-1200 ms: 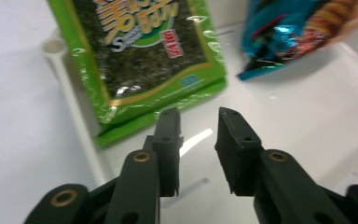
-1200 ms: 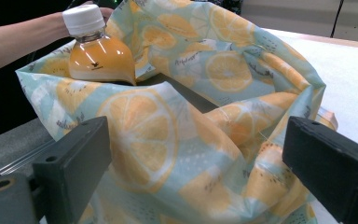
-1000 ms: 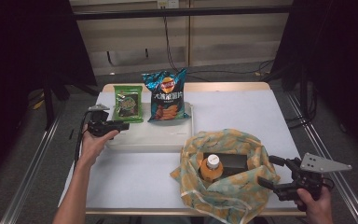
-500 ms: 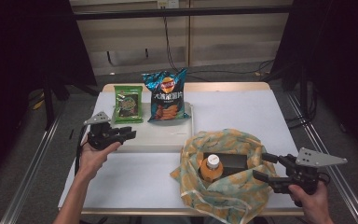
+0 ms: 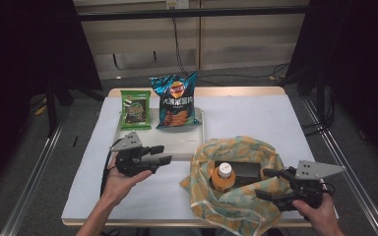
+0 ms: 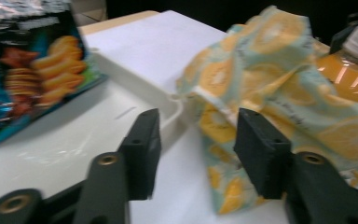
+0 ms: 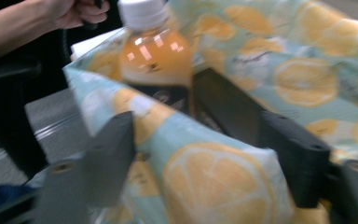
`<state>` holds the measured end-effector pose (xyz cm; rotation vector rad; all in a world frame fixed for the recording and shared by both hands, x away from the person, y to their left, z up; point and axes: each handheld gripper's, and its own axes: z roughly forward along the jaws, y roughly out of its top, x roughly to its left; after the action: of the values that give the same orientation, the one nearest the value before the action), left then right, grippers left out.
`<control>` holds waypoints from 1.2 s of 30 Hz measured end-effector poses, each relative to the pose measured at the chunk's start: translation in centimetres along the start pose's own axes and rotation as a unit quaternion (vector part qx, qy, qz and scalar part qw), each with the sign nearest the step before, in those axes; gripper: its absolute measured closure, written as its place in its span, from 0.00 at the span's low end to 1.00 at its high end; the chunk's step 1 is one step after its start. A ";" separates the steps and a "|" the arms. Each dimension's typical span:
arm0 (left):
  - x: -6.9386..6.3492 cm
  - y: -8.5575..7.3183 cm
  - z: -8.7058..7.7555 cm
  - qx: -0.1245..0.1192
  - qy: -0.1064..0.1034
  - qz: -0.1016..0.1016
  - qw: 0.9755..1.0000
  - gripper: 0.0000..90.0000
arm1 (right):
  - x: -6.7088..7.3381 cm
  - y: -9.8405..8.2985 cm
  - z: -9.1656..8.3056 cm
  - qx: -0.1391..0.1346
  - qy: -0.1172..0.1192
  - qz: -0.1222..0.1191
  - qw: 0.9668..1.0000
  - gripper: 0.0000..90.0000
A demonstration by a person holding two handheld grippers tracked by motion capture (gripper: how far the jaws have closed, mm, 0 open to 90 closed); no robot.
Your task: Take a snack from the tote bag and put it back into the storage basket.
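At the near right of the counter (image 5: 275, 118) sits the lemon-print cloth bag (image 5: 236, 196), and everything hangs off that bag. Standing upright inside it is the orange juice bottle (image 5: 222, 178) with its white cap, and just beside the bottle, deeper in the bag, lies a dark box (image 5: 241, 169).

Your right tongs (image 5: 267, 183) are at the bag's right edge, one jaw over the rim and one below it. In the right gripper view the bag's printed rim (image 7: 214, 177) runs between the two jaws; they have just been closing, but the picture is too blurred for me to tell whether the pads press on the cloth yet.

Your left tongs (image 5: 161, 154) hang to the left of the bag, apart from it, jaws released with nothing between them, and they have just been opening. In the left gripper view they point toward the bag's left side (image 6: 242, 93).

Behind and left of the bag is the white tray (image 5: 177, 142), touching the bag's cloth. Leaning at the tray's far end, well apart from the bag, are the blue crisp packet (image 5: 176, 101) and, to its left, the green snack packet (image 5: 136, 109).
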<state>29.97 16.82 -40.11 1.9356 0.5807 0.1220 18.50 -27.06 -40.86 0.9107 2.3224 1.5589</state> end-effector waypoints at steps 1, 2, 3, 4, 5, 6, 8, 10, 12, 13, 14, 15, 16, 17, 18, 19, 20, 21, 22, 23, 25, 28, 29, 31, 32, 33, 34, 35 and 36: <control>-0.9 0.1 0.8 0.005 -0.013 0.008 1.000 0.51 | 0.3 -0.2 0.1 0.007 0.008 -0.005 1.000 0.46; -1.2 0.1 1.1 0.004 -0.021 0.006 1.000 0.50 | 0.3 -0.2 0.1 0.009 0.012 -0.006 1.000 0.52; -1.2 0.1 1.1 0.004 -0.021 0.006 1.000 0.49 | 0.3 -0.2 0.1 0.009 0.012 -0.006 1.000 0.52; -2.0 0.2 1.6 0.002 -0.033 0.011 0.999 0.49 | 0.5 -0.6 0.0 0.020 0.021 -0.008 1.000 0.67; -2.4 0.2 1.9 0.000 -0.040 0.011 0.999 0.48 | 0.6 -0.8 0.0 0.022 0.026 -0.007 0.999 0.71; -2.8 0.2 2.2 -0.001 -0.049 0.013 0.999 0.47 | 0.6 -1.0 -0.1 0.026 0.030 -0.007 0.999 0.76; -3.1 0.3 2.4 0.002 -0.048 0.016 0.999 0.44 | 0.7 -1.3 -0.1 0.026 0.033 -0.005 0.999 0.80; -3.6 0.3 2.9 0.005 -0.056 0.019 0.998 0.41 | 0.7 -2.1 0.2 0.036 0.041 0.002 0.998 0.87; -4.0 0.4 3.5 0.009 -0.060 0.014 0.998 0.38 | 0.7 -2.6 0.6 0.049 0.043 0.003 0.998 0.89; -4.1 0.5 3.8 0.008 -0.061 0.016 0.998 0.37 | 0.7 -2.7 0.8 0.051 0.045 0.002 0.998 0.89; -4.2 0.6 4.0 0.008 -0.065 0.015 0.998 0.36 | 0.7 -2.8 0.9 0.056 0.047 0.001 0.997 0.89; -4.3 0.6 4.3 0.010 -0.069 0.015 0.997 0.35 | 0.8 -2.8 1.0 0.059 0.046 0.001 0.997 0.89; -4.4 0.5 4.6 0.007 -0.078 0.012 0.997 0.33 | 0.7 -2.9 1.1 0.060 0.047 0.001 0.997 0.89; -4.5 0.4 5.0 0.012 -0.080 0.013 0.997 0.34 | 0.7 -2.9 1.3 0.061 0.049 0.002 0.997 0.89; -4.7 0.2 5.5 0.016 -0.085 0.016 0.996 0.34 | 0.7 -3.0 1.4 0.063 0.048 0.002 0.997 0.89; -4.7 0.1 5.7 0.021 -0.087 0.017 0.996 0.36 | 0.6 -3.1 1.6 0.067 0.049 0.005 0.997 0.87; -4.8 -0.1 6.2 0.030 -0.084 0.017 0.996 0.40 | 0.5 -3.2 1.7 0.069 0.047 0.005 0.996 0.87; -4.8 -0.3 6.4 0.036 -0.092 0.025 0.995 0.49 | 0.4 -3.4 1.8 0.072 0.049 0.005 0.996 0.86; -4.8 -0.5 6.6 0.041 -0.085 0.028 0.995 0.63 | 0.3 -3.4 1.9 0.074 0.050 0.005 0.996 0.86; -4.8 -0.6 6.8 0.049 -0.080 0.031 0.995 0.73 | 0.3 -3.4 1.9 0.074 0.049 0.006 0.996 0.85; -4.7 -0.9 7.0 0.057 -0.079 0.036 0.995 0.96 | 0.1 -3.4 1.9 0.071 0.049 0.006 0.996 0.83; -4.2 -1.1 6.8 0.069 -0.071 0.039 0.994 1.00 | -0.2 -3.4 1.7 0.066 0.045 0.009 0.997 0.76; -4.1 -1.3 6.7 0.069 -0.073 0.037 0.994 1.00 | -0.3 -3.5 1.6 0.065 0.044 0.012 0.997 0.71; -3.8 -1.7 6.3 0.075 -0.067 0.038 0.994 1.00 | -0.4 -3.6 1.6 0.066 0.041 0.015 0.997 0.66; -3.8 -1.7 6.3 0.075 -0.067 0.038 0.994 1.00 | -0.4 -3.6 1.6 0.066 0.041 0.015 0.997 0.66; -3.4 -2.5 5.8 0.083 -0.063 0.031 0.994 1.00 | -0.5 -3.6 1.6 0.066 0.040 0.018 0.997 0.60; -3.4 -2.5 5.8 0.083 -0.063 0.031 0.994 1.00 | -0.5 -3.6 1.6 0.066 0.040 0.018 0.997 0.60; -3.1 -3.1 5.3 0.088 -0.060 0.027 0.994 1.00 | -0.5 -3.7 1.7 0.068 0.041 0.017 0.997 0.57; -3.1 -3.1 5.3 0.088 -0.060 0.027 0.994 1.00 | -0.5 -3.7 1.7 0.068 0.041 0.017 0.997 0.57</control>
<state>28.01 11.99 -44.65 2.1141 0.4712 -0.0122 18.34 -27.04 -44.91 0.9367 2.5107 1.4925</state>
